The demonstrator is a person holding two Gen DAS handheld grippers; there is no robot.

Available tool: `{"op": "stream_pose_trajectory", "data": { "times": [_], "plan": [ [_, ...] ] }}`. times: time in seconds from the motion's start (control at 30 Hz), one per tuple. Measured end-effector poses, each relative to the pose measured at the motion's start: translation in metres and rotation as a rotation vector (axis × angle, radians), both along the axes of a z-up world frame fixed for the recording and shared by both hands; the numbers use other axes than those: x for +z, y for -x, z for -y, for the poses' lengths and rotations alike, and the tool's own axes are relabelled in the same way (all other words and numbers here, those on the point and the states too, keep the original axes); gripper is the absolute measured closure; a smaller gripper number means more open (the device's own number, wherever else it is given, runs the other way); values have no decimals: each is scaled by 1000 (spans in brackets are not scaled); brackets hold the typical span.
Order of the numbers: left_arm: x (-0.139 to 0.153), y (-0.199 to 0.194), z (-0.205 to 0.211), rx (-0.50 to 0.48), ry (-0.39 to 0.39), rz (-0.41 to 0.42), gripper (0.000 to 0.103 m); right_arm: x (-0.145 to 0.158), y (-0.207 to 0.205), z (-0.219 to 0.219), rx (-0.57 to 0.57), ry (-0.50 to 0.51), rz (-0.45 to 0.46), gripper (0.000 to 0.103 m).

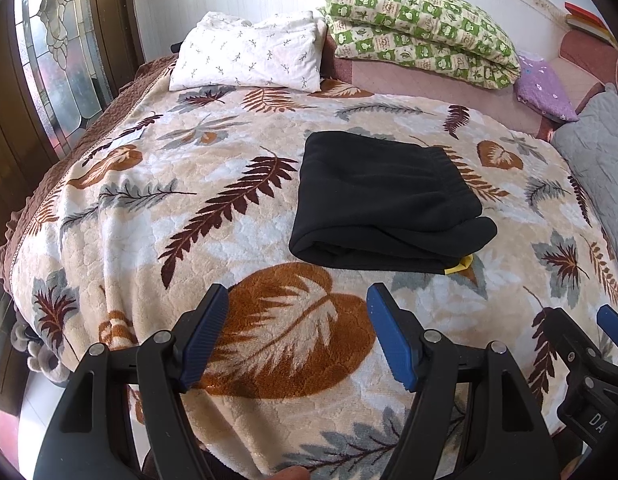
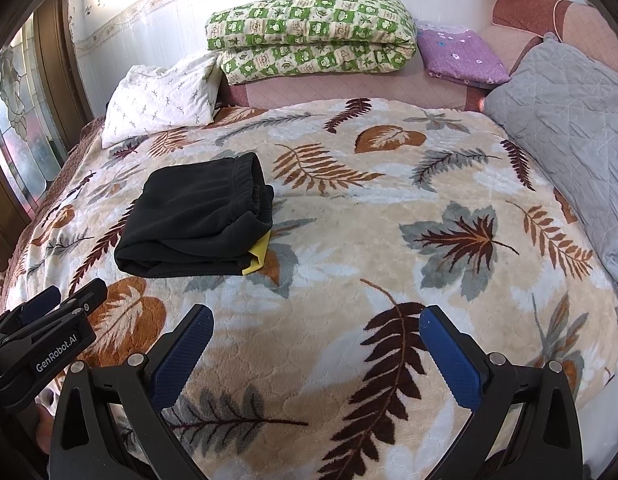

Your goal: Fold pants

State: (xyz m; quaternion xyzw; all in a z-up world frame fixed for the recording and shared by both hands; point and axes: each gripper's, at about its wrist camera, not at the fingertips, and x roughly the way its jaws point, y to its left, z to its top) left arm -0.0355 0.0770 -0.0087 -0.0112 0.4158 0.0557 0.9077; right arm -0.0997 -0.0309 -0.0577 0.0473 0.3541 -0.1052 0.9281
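– Pants (image 1: 385, 204) first: where do they lie?

– Black pants, folded into a thick flat bundle, rest on the leaf-print blanket (image 1: 237, 184) that covers the bed. Take that bundle as the mark for everything else. A yellow tag (image 1: 461, 266) pokes out from under its near right corner, and the elastic waistband runs along its right edge.

– And the grippers?

– Left gripper (image 1: 297, 336) hangs on the near side of the bundle, apart from it, its blue-padded fingers (image 1: 205, 336) spread wide with only blanket between them. Right gripper (image 2: 315, 354) is also on the near side, further to the right of the bundle, its jaws likewise spread and holding nothing. Neither touches the cloth. In the right wrist view the left gripper shows at the lower left edge, just nearer than the bundle.

– What lies beyond the bundle?

– Past its far side, at the head of the bed, a white pillow (image 1: 249, 56) with small sprigs sits to the left, a folded green-checked quilt (image 2: 309, 36) behind, and a purple flowered cushion (image 2: 461, 56) further right. A grey quilted pillow (image 2: 565, 120) lies well to the right of the bundle. A stained-glass window (image 1: 57, 52) stands far to its left
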Motion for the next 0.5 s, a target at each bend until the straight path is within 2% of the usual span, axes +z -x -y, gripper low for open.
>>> {"op": "stream_pose_trajectory", "data": {
  "times": [0.5],
  "plan": [
    [1,-7,-4,-20,6,-17,31,-4,0,-1,3,4,-12,0]
  ]
}}
